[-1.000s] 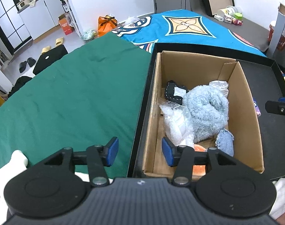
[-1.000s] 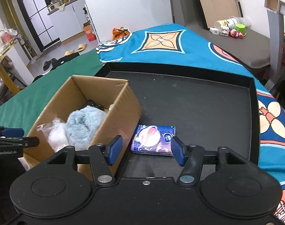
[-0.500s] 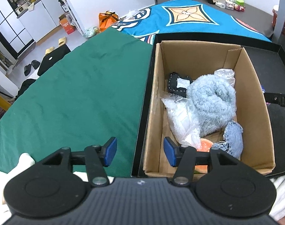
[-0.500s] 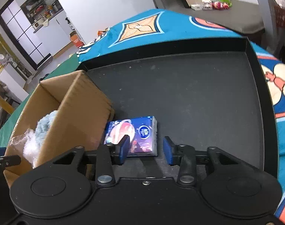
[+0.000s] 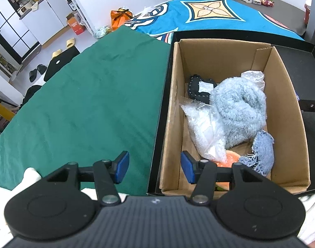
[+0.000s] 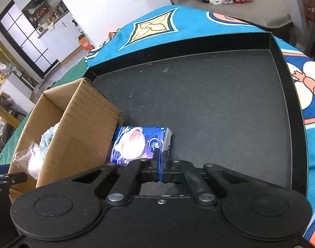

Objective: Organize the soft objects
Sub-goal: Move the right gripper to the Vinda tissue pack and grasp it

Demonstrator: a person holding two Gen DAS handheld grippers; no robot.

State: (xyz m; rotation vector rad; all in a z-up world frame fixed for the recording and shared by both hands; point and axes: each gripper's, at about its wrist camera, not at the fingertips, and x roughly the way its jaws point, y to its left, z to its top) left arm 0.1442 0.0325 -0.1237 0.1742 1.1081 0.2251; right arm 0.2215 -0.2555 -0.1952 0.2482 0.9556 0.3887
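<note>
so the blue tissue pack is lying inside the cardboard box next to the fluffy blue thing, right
Not quite. The blue tissue pack lies outside the cardboard box, on the black tray against the box's outer wall, as the right wrist view shows. The fluffy blue thing is inside the box.

Tissue pack [image 6: 140,142] just beside box [image 6: 83,124], on tray [image 6: 219,95]

Both wrist views steep down, close; share cardboard box [image 5: 285,95].
</note>
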